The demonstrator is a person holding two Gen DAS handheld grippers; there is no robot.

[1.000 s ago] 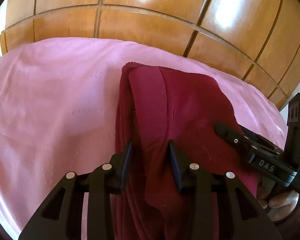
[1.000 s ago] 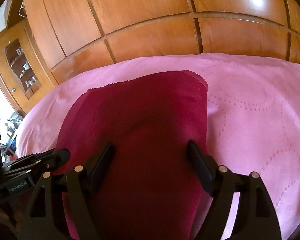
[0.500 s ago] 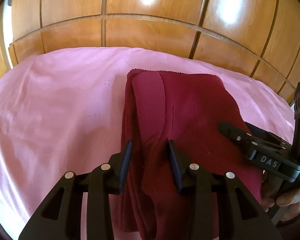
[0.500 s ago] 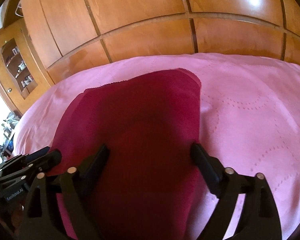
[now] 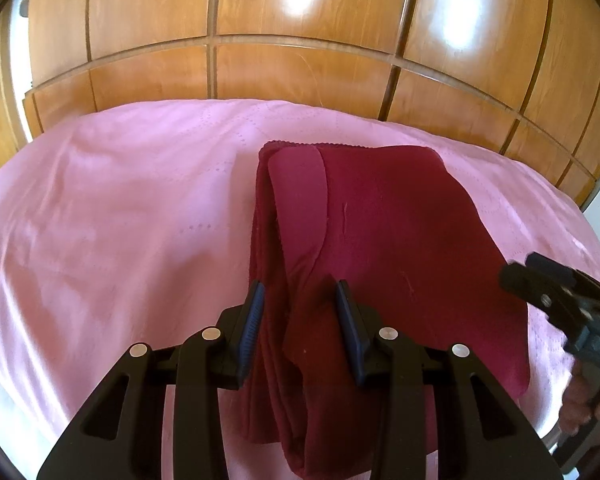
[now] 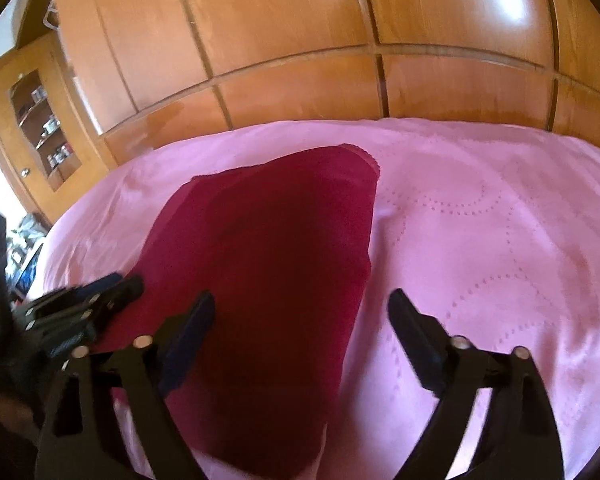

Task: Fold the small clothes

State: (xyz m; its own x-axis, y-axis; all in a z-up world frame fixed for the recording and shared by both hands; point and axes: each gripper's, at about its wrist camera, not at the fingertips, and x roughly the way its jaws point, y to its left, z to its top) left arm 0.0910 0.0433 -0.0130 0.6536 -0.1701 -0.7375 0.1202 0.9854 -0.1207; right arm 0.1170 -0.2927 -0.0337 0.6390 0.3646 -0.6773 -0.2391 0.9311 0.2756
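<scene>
My left gripper [image 5: 300, 312] stands narrow astride the maroon garment [image 5: 380, 240] at twelve o'clock on the bed [image 5: 120, 220], my wide right gripper [image 6: 300, 320] closing on nothing; I fear snagging layers, unfolding it.

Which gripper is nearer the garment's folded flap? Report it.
Left. Left gripper straddles the flap; right gripper, jaws closing, hovers astride the garment's opposite edge.

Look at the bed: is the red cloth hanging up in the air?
No, the dark red garment lies folded flat on the pink bedsheet, with the wooden wardrobe behind it.
</scene>
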